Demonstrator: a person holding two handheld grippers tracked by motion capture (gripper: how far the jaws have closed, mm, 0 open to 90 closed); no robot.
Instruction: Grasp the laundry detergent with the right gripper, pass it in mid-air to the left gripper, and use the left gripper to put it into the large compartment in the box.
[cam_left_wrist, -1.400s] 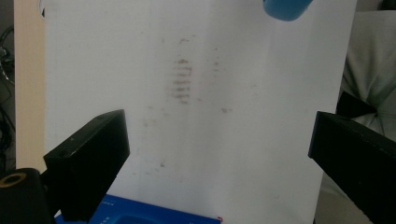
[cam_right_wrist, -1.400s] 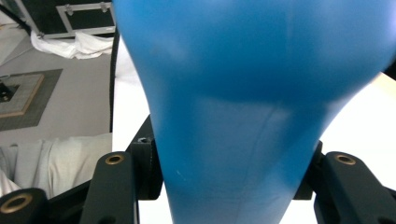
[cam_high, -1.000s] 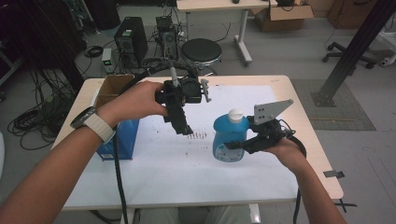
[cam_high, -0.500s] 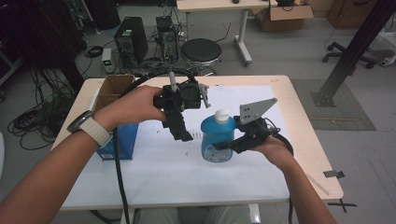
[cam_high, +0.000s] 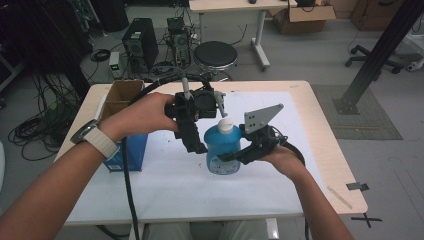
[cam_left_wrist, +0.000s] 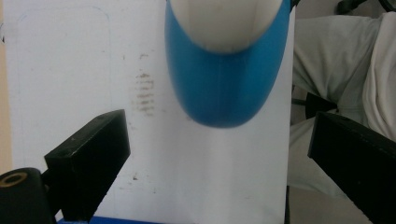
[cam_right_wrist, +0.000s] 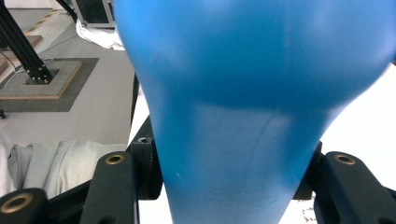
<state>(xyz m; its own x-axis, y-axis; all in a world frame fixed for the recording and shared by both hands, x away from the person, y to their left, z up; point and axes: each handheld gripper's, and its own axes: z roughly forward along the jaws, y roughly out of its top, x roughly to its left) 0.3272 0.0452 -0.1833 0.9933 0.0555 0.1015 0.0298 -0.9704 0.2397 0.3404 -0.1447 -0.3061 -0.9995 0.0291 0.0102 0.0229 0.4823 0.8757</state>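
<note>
A blue bottle (cam_high: 223, 149) with a white cap (cam_high: 225, 125) is upright over the white sheet (cam_high: 280, 165) at the table's middle. My right gripper (cam_high: 235, 156) is shut on its lower body from the right, and the jaws press both sides of the blue bottle (cam_right_wrist: 243, 140) in the right gripper view. My left gripper (cam_high: 196, 145) points down right beside the bottle's left shoulder, its jaws wide open. In the left gripper view the bottle (cam_left_wrist: 224, 88) is seen from above, just ahead of the open left gripper (cam_left_wrist: 219, 135). Whether the bottle rests on the sheet I cannot tell.
An open cardboard box (cam_high: 122, 95) and a blue box (cam_high: 129, 150) stand at the table's left edge. A faint brown smudge (cam_left_wrist: 144, 93) marks the sheet. Behind the table are a round stool (cam_high: 215, 55) and a computer tower (cam_high: 140, 42).
My right gripper has carried the bottle leftward across the sheet, up to the left gripper. The left gripper has hardly moved.
</note>
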